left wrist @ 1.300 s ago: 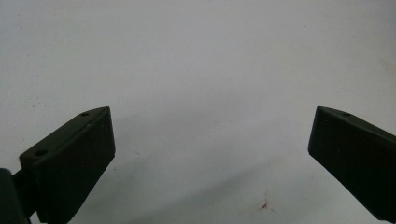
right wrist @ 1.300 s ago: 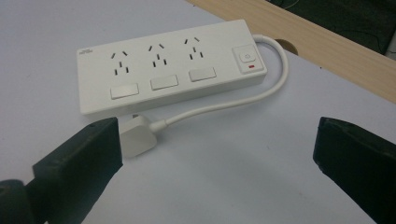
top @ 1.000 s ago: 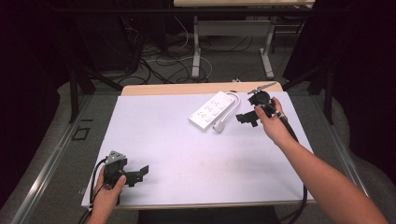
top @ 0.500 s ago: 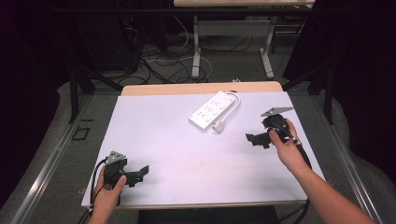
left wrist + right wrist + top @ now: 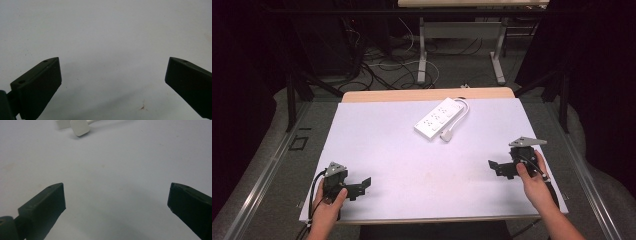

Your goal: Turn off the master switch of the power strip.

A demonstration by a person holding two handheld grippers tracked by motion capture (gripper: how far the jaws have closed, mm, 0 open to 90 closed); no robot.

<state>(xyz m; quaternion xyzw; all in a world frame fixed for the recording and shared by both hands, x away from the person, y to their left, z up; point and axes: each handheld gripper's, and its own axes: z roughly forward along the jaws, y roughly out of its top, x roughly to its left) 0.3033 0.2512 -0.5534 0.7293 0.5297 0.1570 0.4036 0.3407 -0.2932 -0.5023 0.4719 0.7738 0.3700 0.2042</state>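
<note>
high view looks forward and down over the whole desk (image 5: 412,150); both gripper views sit close above its white top, and the right one shares the plug (image 5: 79,127).

No readable text or labels anywhere

My left gripper (image 5: 362,184) and right gripper (image 5: 493,167) are matte black, each topped by a grey three-cornered plate and trailing a black cable. Their wedge-shaped fingers (image 5: 40,86) carry small screw holes. My forearms are bare, without sleeves.
</note>
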